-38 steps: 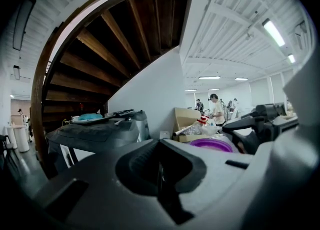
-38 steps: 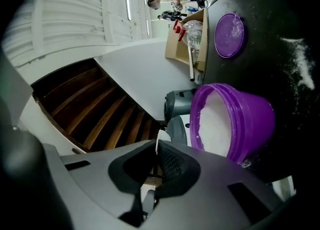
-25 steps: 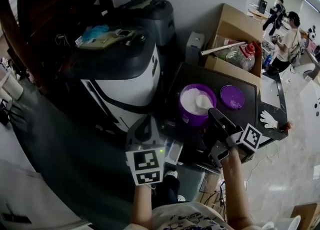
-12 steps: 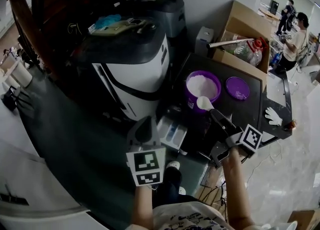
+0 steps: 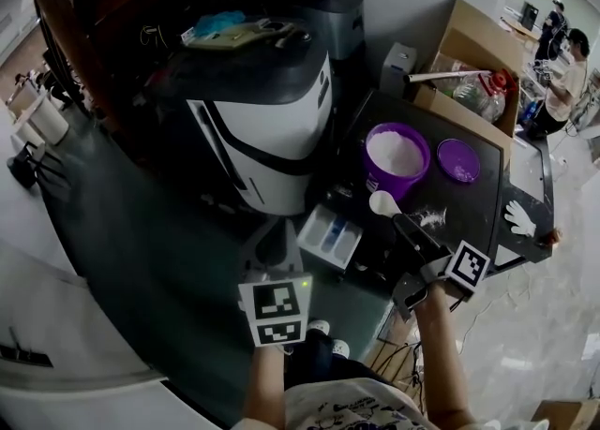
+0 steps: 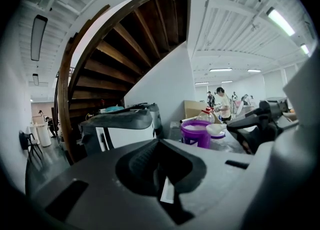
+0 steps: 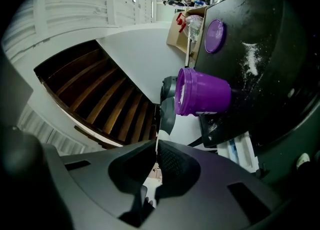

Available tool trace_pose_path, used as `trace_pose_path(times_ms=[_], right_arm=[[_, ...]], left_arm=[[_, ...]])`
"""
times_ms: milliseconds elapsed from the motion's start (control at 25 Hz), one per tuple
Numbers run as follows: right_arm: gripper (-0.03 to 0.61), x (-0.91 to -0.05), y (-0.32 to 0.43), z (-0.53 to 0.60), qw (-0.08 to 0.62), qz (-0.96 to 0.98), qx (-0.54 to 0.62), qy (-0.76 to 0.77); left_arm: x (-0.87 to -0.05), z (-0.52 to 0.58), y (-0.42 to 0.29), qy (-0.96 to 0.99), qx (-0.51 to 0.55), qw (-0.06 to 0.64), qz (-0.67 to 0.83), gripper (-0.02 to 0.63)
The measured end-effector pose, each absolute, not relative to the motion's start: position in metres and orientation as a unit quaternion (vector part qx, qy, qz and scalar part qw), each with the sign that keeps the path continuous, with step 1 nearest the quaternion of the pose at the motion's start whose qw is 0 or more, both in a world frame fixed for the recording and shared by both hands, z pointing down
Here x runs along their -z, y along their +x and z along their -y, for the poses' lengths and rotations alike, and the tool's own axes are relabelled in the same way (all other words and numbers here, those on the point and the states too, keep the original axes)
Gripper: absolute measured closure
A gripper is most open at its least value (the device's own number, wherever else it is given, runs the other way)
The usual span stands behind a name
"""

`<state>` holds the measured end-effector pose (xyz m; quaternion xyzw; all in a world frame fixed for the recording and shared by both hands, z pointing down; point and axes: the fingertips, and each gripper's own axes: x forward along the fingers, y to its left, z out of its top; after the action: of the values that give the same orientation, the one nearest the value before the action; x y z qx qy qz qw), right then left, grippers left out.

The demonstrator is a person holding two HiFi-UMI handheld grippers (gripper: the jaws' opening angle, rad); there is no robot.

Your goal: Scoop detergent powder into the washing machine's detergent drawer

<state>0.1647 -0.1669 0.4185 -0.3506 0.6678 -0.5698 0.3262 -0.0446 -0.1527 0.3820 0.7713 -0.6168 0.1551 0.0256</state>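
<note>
Jaws of the right gripper (image 5: pixel 401 222) are clamping a round white scoop (image 5: pixel 382 202) by its thin handle between the purple plastic tub (image 5: pixel 386 186) and rectangular drawer (image 5: pixel 330 236) (left gripper (image 5: pixel 271 234) is hanging closed, empty)

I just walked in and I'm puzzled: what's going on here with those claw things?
A person works a claw in each hand. The right claw grips a white scoop, seemingly loaded, between the open purple tub and the washing machine's pulled-out detergent drawer. The left claw is shut and empty, in front of the machine. Some spilled powder lies on the black table.
</note>
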Motion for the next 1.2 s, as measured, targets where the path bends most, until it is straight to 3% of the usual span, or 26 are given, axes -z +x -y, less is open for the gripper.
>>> trace_pose_path(times_ms=[440,1200], right_arm=[[0.558,-0.450,0.152,0.169,0.307,-0.654,0.576,-0.381],[0.558,-0.506,0.119,0.160,0.138,-0.703,0.502,-0.484]], left_arm=[[-0.406,0.166,-0.049,0.789,-0.172,0.041,0.588,0.611],[-0.447,0.177,-0.065,0.799,-0.190,0.062,0.567,0.612]])
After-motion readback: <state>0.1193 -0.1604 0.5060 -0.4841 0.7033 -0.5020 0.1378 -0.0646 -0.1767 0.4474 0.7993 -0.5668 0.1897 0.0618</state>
